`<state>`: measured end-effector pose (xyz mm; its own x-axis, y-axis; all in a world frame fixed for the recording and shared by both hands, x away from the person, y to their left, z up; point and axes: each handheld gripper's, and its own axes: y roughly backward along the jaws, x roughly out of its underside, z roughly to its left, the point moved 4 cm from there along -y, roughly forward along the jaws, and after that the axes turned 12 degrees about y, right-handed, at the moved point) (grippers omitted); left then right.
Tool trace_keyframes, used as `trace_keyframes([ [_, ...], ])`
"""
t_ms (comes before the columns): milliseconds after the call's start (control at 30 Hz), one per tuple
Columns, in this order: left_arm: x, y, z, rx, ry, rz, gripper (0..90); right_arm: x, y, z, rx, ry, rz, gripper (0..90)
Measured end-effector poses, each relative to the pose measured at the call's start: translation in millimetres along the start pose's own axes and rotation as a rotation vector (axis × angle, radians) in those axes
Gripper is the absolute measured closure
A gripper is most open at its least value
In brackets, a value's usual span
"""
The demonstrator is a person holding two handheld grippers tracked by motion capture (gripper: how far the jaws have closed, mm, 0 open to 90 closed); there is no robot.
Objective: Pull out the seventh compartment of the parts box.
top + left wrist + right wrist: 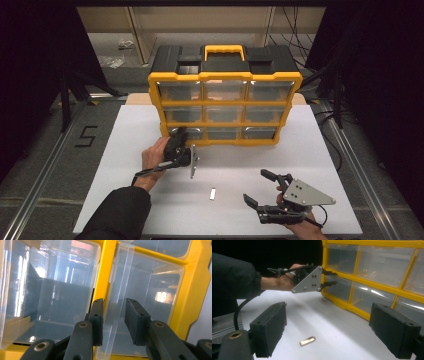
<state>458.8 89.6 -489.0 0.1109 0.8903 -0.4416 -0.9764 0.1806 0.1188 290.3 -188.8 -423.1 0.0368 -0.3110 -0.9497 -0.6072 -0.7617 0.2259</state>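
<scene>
A yellow and black drawer organiser (pixel 226 77) with clear drawers stands at the back of the white table. My left gripper (pixel 181 133) reaches into its bottom-left drawer (pixel 194 133). In the left gripper view that gripper (pixel 113 313) has its two pads on either side of the drawer's clear pull tab (pixel 119 285), a thin gap showing on each side. In the right gripper view the left gripper (pixel 331 277) is seen at the organiser's (pixel 362 275) lower corner. My right gripper (pixel 256 186) (pixel 329 326) hovers open over the table's front right with nothing between its pads.
A small flat metal piece (pixel 212 193) (pixel 307 341) lies on the white table (pixel 130 150) between the two hands. The person's dark sleeve (pixel 117 212) comes in at the bottom left. Metal rails (pixel 50 165) run along both sides of the table.
</scene>
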Motion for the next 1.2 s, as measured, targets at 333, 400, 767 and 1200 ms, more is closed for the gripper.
trace_keyframes([
  [333,-0.1,-0.1,0.1,-0.015,-0.007,-0.002,72.0,-0.1,0.1,0.0,-0.001,-0.001,0.0,15.4],
  [400,-0.1,-0.1,0.1,-0.016,-0.009,-0.002,72.2,-0.2,0.1,0.1,0.0,-0.002,-0.001,15.4],
  [767,0.3,0.6,0.1,-0.022,-0.015,-0.01,73.8,-0.4,0.2,0.0,0.0,-0.002,-0.004,15.4],
  [1200,0.2,5.8,-0.7,-0.028,-0.034,-0.007,74.5,-0.7,0.4,0.3,-0.002,-0.003,-0.005,15.4],
])
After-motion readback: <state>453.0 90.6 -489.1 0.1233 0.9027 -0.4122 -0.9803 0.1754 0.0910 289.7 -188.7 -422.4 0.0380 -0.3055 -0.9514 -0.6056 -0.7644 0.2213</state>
